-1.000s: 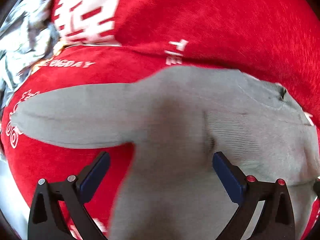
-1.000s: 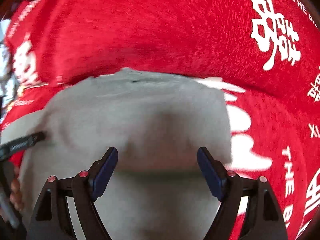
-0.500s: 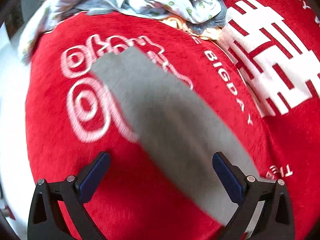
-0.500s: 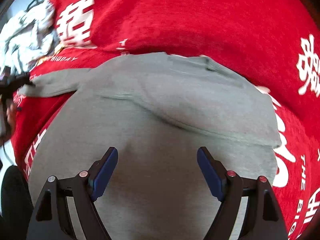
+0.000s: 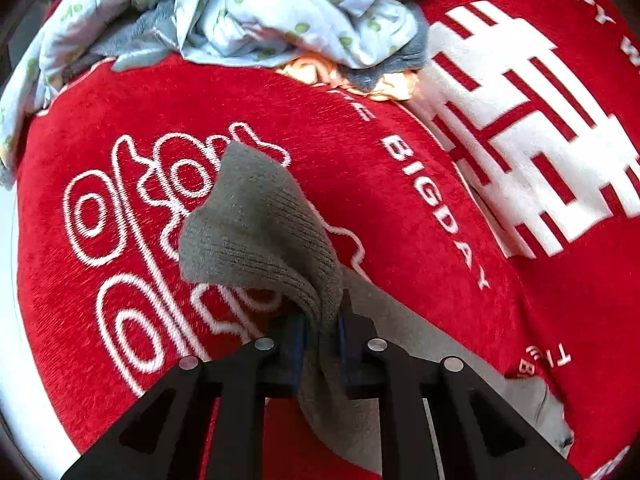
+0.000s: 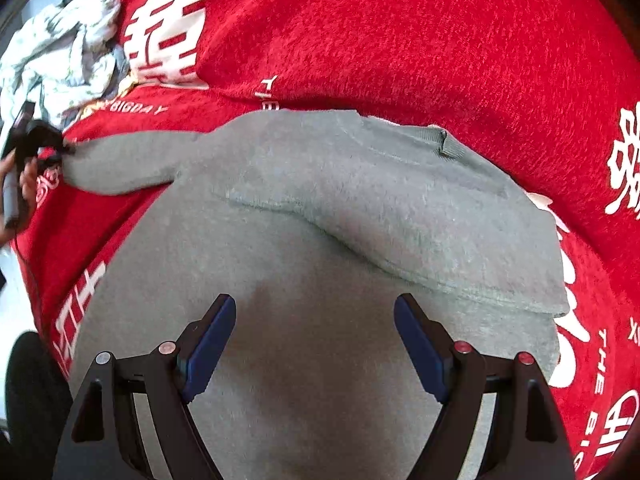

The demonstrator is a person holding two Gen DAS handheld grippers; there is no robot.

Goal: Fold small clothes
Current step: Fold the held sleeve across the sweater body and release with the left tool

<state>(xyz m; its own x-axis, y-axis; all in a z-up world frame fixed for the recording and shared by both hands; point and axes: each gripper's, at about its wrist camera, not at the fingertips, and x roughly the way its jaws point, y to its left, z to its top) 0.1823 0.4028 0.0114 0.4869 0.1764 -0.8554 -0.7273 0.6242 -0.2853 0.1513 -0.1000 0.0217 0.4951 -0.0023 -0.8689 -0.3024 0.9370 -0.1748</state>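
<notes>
A small grey sweater [image 6: 320, 240] lies flat on a red blanket [image 6: 400, 40], its right sleeve folded across the chest. My left gripper [image 5: 321, 330] is shut on the ribbed cuff of the left sleeve [image 5: 256, 236], which bunches up above the fingers. In the right wrist view that sleeve [image 6: 128, 160] stretches out to the left, with the left gripper [image 6: 28, 148] at its end. My right gripper [image 6: 314, 332] is open and empty, hovering over the sweater's lower body.
A heap of pale printed clothes [image 5: 260, 12] lies at the blanket's far edge, also in the right wrist view [image 6: 60, 56]. The red blanket [image 5: 400, 208] has white lettering. A white floor edge [image 5: 12, 280] shows at left.
My left gripper moved out along the left sleeve and closed on its cuff. My right gripper stayed open over the sweater and drew back a little.
</notes>
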